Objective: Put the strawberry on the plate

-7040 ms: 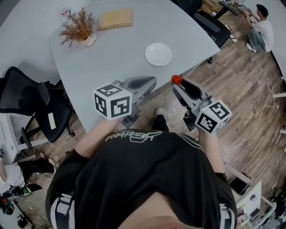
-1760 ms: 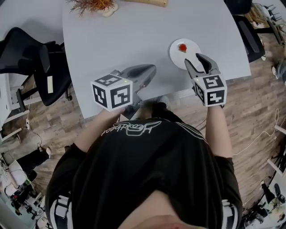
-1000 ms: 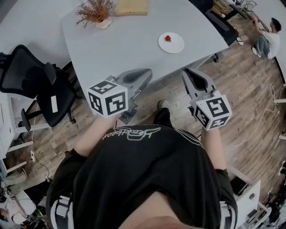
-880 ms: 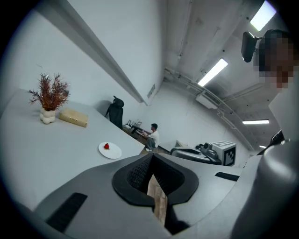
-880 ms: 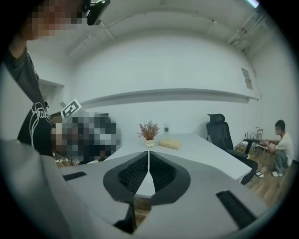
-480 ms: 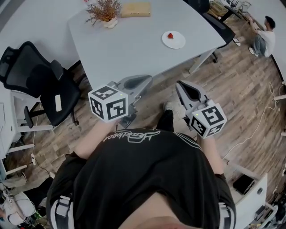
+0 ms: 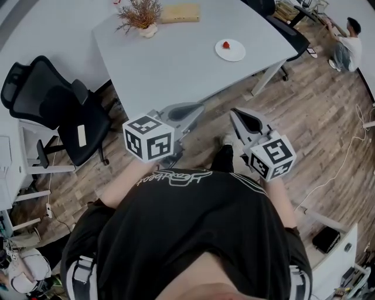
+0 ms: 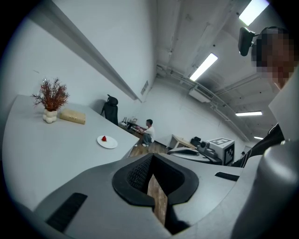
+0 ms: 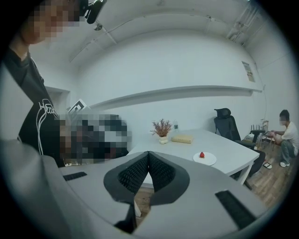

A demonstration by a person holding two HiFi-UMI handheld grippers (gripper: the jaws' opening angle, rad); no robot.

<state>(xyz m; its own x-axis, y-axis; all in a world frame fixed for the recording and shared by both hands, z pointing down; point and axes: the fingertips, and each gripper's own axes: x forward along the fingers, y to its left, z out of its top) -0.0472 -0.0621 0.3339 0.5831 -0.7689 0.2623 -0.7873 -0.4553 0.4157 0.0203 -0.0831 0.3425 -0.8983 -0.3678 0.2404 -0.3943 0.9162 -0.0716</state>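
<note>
The red strawberry [image 7: 225,45] lies on the small white plate [image 7: 232,53] near the far right edge of the grey table [image 7: 176,58]. Both grippers hang over the wooden floor, well short of the table. My left gripper [image 7: 186,110] is shut with nothing in it. My right gripper [image 7: 245,120] is shut and empty too, its ribbed pads touching at the tips. The left gripper view shows the strawberry [image 8: 103,138] on the plate [image 8: 110,143] far ahead. The right gripper view shows the same strawberry [image 9: 202,154] and plate [image 9: 207,160] beyond its gripper [image 9: 148,154].
A dried plant in a white vase [image 7: 139,14] and a tan block [image 7: 180,13] stand at the table's far end. A black office chair [image 7: 53,111] is left of the table, another [image 7: 281,23] at its right corner. A person [image 7: 351,38] sits far right.
The strawberry, held in my right gripper seven seconds ago, now lies on the plate. Both grippers have drawn back from the table, and the right jaws have closed over the last second.
</note>
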